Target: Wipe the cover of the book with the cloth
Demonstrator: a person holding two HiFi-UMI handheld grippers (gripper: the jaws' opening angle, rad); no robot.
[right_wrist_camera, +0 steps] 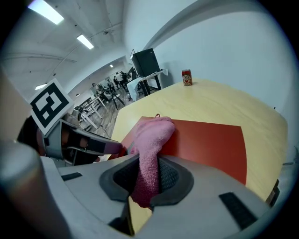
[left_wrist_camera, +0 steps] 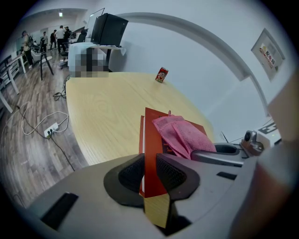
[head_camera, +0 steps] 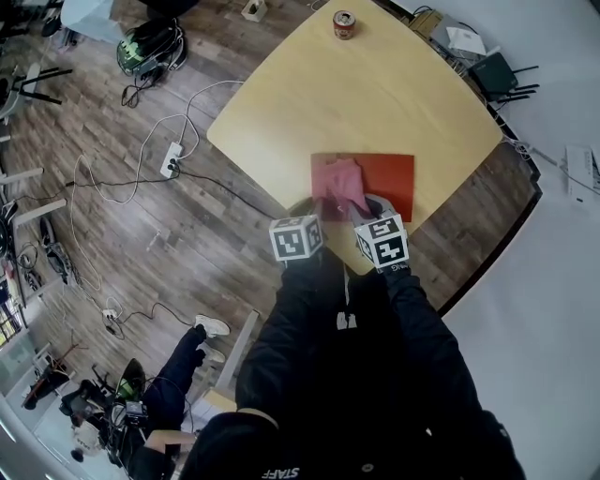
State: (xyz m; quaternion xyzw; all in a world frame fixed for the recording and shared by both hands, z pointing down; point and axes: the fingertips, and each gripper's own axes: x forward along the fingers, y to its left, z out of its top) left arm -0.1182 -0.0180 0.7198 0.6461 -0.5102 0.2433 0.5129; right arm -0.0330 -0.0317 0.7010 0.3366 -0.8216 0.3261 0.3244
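A red book (head_camera: 386, 178) lies flat near the front edge of the yellow table (head_camera: 375, 94). A pink cloth (head_camera: 340, 185) rests on its left part. My left gripper (left_wrist_camera: 150, 175) is shut on the book's near edge (left_wrist_camera: 152, 154), which stands between its jaws. My right gripper (right_wrist_camera: 148, 176) is shut on the pink cloth (right_wrist_camera: 149, 140), which trails from its jaws onto the red cover (right_wrist_camera: 210, 142). In the head view both grippers (head_camera: 296, 238) (head_camera: 382, 241) sit side by side at the book's near edge.
A red can (head_camera: 344, 24) stands at the far side of the table, also in the left gripper view as a can (left_wrist_camera: 161, 74). Cables and a power strip (head_camera: 171, 159) lie on the wood floor to the left. A seated person's legs (head_camera: 183, 361) show at lower left.
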